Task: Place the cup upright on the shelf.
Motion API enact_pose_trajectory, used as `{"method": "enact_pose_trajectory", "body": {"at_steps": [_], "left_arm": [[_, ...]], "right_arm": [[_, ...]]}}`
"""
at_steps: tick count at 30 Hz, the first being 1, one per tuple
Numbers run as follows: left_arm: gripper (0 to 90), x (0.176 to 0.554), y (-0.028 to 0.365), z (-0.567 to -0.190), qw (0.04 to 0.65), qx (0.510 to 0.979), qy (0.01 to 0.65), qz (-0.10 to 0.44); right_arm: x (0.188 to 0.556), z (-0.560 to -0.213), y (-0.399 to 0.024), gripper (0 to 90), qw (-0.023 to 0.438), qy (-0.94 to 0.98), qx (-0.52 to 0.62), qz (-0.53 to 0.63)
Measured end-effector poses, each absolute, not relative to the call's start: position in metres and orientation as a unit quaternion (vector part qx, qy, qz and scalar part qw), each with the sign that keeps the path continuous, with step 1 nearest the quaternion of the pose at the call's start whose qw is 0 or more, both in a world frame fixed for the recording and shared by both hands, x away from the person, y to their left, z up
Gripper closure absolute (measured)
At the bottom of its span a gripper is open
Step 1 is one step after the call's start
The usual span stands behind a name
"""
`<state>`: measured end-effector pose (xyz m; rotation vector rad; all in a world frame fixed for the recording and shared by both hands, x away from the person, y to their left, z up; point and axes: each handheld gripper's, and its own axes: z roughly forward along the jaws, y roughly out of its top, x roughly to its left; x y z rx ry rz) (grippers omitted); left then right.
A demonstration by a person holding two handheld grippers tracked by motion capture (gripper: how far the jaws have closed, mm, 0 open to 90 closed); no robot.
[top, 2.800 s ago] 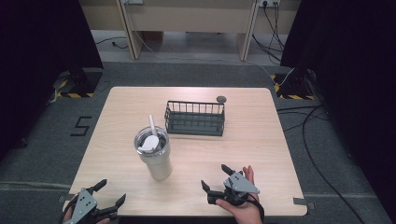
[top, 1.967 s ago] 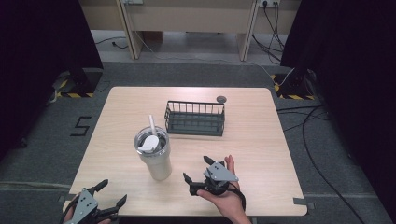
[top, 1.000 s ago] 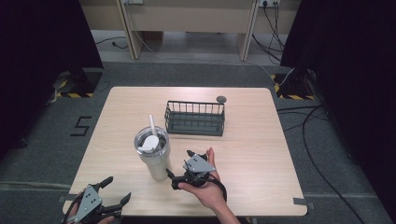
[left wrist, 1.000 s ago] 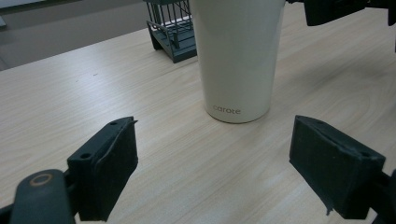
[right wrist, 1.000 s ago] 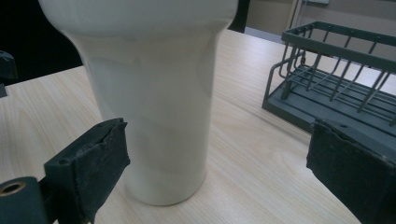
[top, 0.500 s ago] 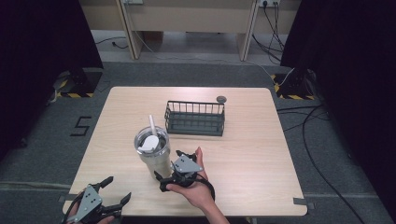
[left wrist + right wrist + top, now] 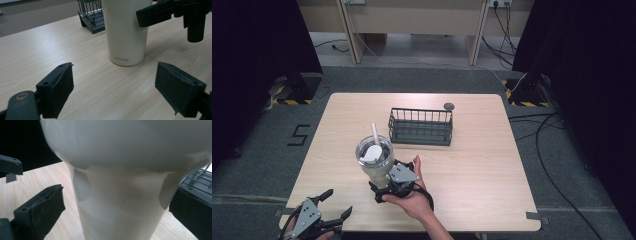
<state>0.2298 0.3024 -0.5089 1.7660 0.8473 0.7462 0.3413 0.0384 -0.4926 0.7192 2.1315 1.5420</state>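
My work surface is a light wooden table [image 7: 492, 165] with rounded corners, standing on grey carpet. Three things rest directly on it. A cream tumbler [image 7: 375, 167] with a clear lid and a white straw stands upright near my side, left of centre. Behind it and a little to the right sits a dark wire basket [image 7: 420, 127]. Just beyond the basket's far right corner lies a small round dark disc [image 7: 449, 106].

The white tumbler [image 7: 126, 32] bears the word "carote" in grey near its base. A black "5" [image 7: 299, 134] marks the grey floor left of the table.
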Motion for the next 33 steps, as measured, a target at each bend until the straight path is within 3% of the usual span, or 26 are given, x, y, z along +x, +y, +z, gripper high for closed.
{"method": "enact_pose_trajectory", "body": {"at_steps": [33], "left_arm": [[14.7, 0.23, 0.302, -0.51, 0.502, 0.733, 0.348, 0.301]], "right_arm": [[0.359, -0.496, 0.053, 8.8, 0.205, 0.751, 0.254, 0.574]]}}
